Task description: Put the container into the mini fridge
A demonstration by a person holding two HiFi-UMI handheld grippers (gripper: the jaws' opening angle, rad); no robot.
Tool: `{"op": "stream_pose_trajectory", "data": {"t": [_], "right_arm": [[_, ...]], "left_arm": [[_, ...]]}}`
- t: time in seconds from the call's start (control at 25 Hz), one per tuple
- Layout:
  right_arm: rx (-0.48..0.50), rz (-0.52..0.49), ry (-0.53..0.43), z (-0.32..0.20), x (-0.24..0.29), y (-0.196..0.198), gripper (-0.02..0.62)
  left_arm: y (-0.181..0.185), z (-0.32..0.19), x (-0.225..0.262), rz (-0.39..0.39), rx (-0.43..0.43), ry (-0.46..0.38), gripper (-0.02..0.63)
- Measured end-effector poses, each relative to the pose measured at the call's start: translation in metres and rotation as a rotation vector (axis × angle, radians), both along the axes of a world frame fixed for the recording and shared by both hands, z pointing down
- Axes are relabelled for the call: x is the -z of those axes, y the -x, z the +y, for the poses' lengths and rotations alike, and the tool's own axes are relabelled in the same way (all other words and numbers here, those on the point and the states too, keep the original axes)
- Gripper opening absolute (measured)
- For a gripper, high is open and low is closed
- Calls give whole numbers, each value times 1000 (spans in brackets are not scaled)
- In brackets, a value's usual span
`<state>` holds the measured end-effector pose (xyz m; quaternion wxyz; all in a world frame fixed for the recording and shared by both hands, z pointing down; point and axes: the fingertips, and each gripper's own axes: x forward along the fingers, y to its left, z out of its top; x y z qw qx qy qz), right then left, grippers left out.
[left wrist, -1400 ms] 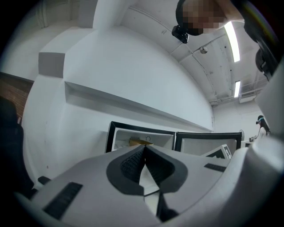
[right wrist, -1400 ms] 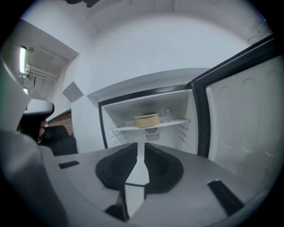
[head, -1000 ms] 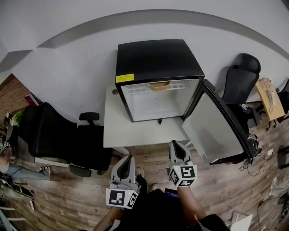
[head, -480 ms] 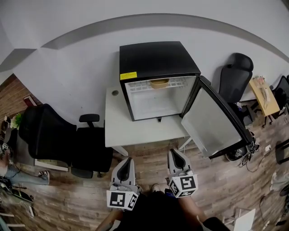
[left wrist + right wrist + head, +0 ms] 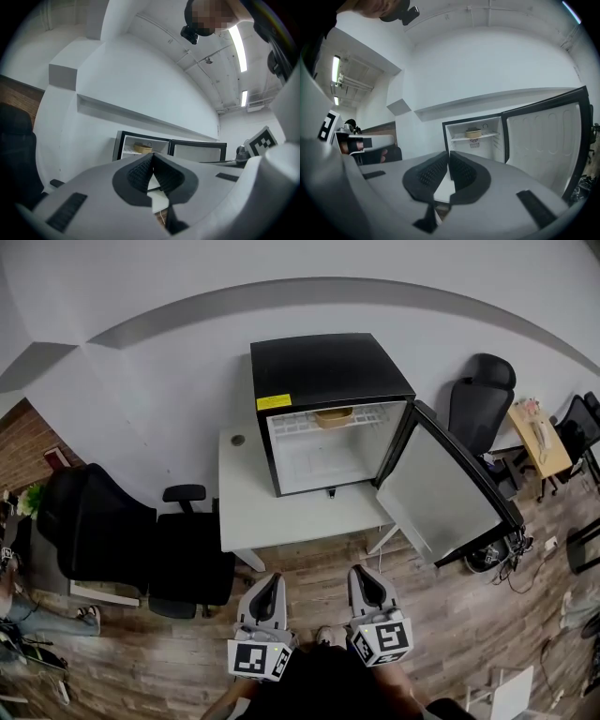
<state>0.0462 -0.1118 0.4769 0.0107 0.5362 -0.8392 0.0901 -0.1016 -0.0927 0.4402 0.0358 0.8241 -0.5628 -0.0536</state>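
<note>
A black mini fridge (image 5: 328, 371) stands on a white table (image 5: 272, 512) against the wall, its door (image 5: 445, 493) swung open to the right. A tan container (image 5: 333, 416) sits on the fridge's upper wire shelf; it also shows as the container (image 5: 473, 133) in the right gripper view and the container (image 5: 142, 148) in the left gripper view. My left gripper (image 5: 270, 585) and right gripper (image 5: 366, 579) hang side by side over the wooden floor, well short of the table. Both are shut with nothing between the jaws.
Black office chairs (image 5: 122, 531) stand left of the table, another chair (image 5: 483, 395) right of the fridge. A small wooden table (image 5: 539, 437) sits at far right. Cables lie on the floor by the open door's lower corner.
Both grippers have drawn back from the table toward the bottom of the head view, and the fridge now looks a little farther off. The container stays on the shelf and the door stays open.
</note>
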Motion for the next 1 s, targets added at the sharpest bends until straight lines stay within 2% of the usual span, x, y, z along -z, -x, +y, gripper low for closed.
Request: {"op": "stream_pose_trajectory", "data": {"t": [1.0], "right_arm": [[19,1,0,-2,3,14,27]], "left_arm": [[10,-2,1,3,-6,-7,8]]}}
